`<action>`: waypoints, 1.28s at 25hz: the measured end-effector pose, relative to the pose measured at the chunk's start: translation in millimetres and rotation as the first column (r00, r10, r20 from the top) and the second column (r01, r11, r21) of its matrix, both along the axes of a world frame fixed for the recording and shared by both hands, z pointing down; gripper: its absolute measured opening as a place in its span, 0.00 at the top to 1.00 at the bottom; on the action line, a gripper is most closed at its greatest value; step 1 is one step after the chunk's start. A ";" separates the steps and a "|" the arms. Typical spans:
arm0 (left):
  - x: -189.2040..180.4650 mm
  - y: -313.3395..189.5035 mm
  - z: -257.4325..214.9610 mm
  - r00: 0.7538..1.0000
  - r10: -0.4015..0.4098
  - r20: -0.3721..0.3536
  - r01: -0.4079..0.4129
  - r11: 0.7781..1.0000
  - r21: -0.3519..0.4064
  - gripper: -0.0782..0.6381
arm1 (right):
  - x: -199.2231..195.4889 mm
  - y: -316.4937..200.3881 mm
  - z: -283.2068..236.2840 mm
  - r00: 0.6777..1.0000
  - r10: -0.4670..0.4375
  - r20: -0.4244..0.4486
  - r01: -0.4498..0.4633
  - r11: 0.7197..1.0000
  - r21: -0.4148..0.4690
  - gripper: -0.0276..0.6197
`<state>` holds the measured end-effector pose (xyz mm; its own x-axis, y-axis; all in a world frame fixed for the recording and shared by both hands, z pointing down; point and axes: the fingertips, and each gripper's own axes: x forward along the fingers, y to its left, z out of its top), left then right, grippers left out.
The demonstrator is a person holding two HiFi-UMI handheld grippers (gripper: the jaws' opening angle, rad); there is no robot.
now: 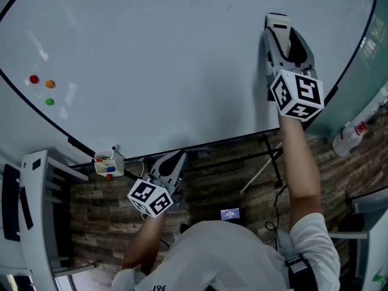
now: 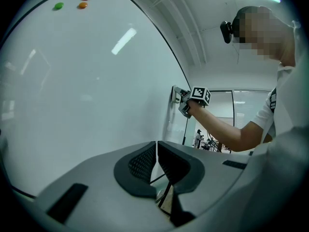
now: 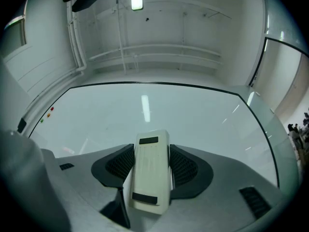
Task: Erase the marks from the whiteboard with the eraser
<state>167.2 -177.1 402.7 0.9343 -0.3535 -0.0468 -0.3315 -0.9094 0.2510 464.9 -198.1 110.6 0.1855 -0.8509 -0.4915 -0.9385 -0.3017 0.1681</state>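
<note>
The whiteboard (image 1: 163,65) fills the head view and shows no pen marks. My right gripper (image 1: 280,38) is raised against its right part, shut on a cream eraser (image 1: 277,24) whose end touches the board. The right gripper view shows the eraser (image 3: 150,170) clamped between both pads, with the board (image 3: 145,110) ahead. My left gripper (image 1: 176,160) hangs low below the board's bottom edge, shut and empty. The left gripper view shows its jaws (image 2: 156,161) pressed together, with the right gripper (image 2: 179,98) far off at the board (image 2: 72,91).
Red, orange and green magnets (image 1: 41,88) sit at the board's left side. A small marker holder (image 1: 108,162) hangs on the bottom edge. A white frame (image 1: 36,211) stands at lower left, a bottle (image 1: 348,137) at right. The board's stand legs (image 1: 267,162) rest on a wood floor.
</note>
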 end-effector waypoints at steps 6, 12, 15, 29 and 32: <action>2.1 8.4 1.0 1.000 0.010 -0.002 -0.010 1.000 -0.005 0.88 | 43.9 32.4 -2.2 0.993 0.052 0.102 -0.054 0.998 0.023 0.57; 1.0 12.6 -0.3 1.000 0.004 -0.011 -0.004 1.000 -0.012 0.88 | 45.8 59.1 -1.7 0.991 0.031 0.127 -0.037 0.998 0.045 0.57; -2.1 13.6 -0.1 1.000 0.003 -0.013 -0.003 1.000 -0.011 0.88 | 44.0 67.6 2.2 0.988 0.003 0.156 -0.012 0.998 0.056 0.57; -16.6 14.7 -1.2 0.999 -0.031 -0.018 0.030 0.999 -0.015 0.88 | 41.3 53.6 -5.7 0.979 -0.090 0.184 0.078 0.994 0.072 0.57; -21.5 12.4 -2.9 0.999 -0.041 -0.020 0.041 0.999 -0.015 0.88 | 39.5 39.6 -14.3 0.977 -0.109 0.185 0.098 0.993 0.070 0.57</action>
<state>145.7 -164.7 399.8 0.9179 -0.3921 -0.0606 -0.3629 -0.8914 0.2713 504.4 -158.5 96.2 0.1919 -0.8400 -0.5076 -0.9782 -0.2055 -0.0297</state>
